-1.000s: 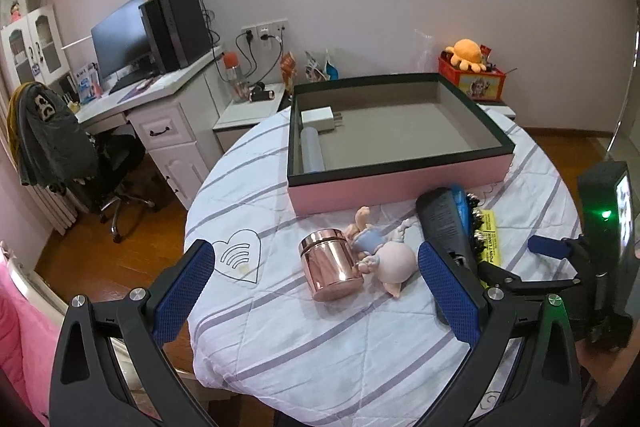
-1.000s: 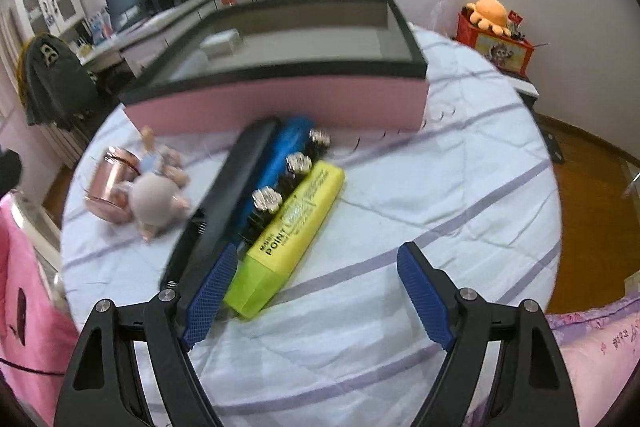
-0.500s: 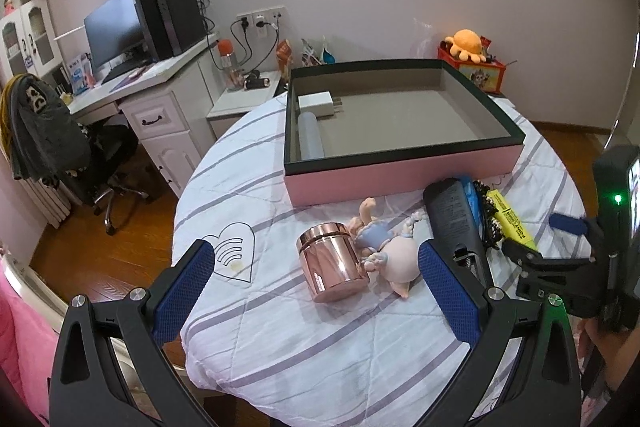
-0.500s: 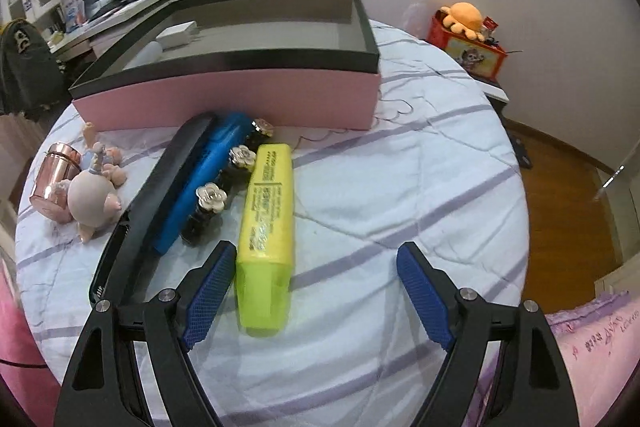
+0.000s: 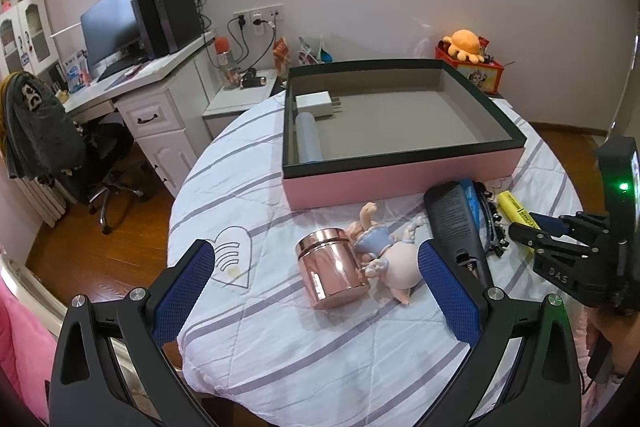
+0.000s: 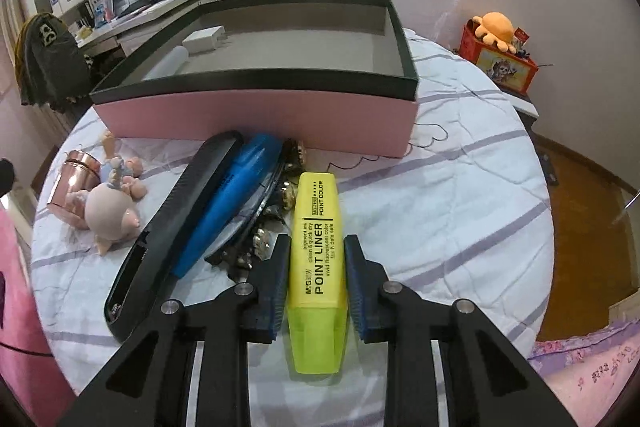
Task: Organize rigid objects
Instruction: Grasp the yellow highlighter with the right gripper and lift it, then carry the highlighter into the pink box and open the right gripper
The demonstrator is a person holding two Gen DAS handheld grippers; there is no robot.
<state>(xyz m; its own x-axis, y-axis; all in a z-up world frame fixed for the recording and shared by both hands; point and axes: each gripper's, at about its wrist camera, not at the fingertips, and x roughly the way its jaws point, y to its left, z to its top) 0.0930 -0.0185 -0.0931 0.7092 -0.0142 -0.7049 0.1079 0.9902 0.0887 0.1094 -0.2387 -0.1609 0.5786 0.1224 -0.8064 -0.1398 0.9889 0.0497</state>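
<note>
A yellow highlighter [image 6: 316,267] lies on the striped tablecloth between the fingers of my right gripper [image 6: 317,241]. Its jaws are closing, and the blue pads touch both sides of the highlighter. In the left wrist view that gripper [image 5: 526,223] sits at the right over the highlighter [image 5: 512,205]. Left of it lie a black flowered hair clip [image 6: 276,211], a blue pen [image 6: 232,203] and a long black case [image 6: 176,227]. My left gripper [image 5: 316,255] hangs open above a copper jar [image 5: 332,273] and a pig doll [image 5: 396,267]. The pink box [image 5: 400,175] holds a white charger [image 5: 314,103] and a grey tube [image 5: 308,143].
The round table's edge [image 5: 180,211] drops to a wooden floor on the left. A desk with a monitor [image 5: 112,23] and an office chair [image 5: 44,131] stand beyond. An orange plush on a red box [image 6: 496,47] sits behind the table.
My right gripper's jaws went from wide apart to tight against the yellow highlighter, which now lies straight between them. The left gripper has stayed open and nearly still.
</note>
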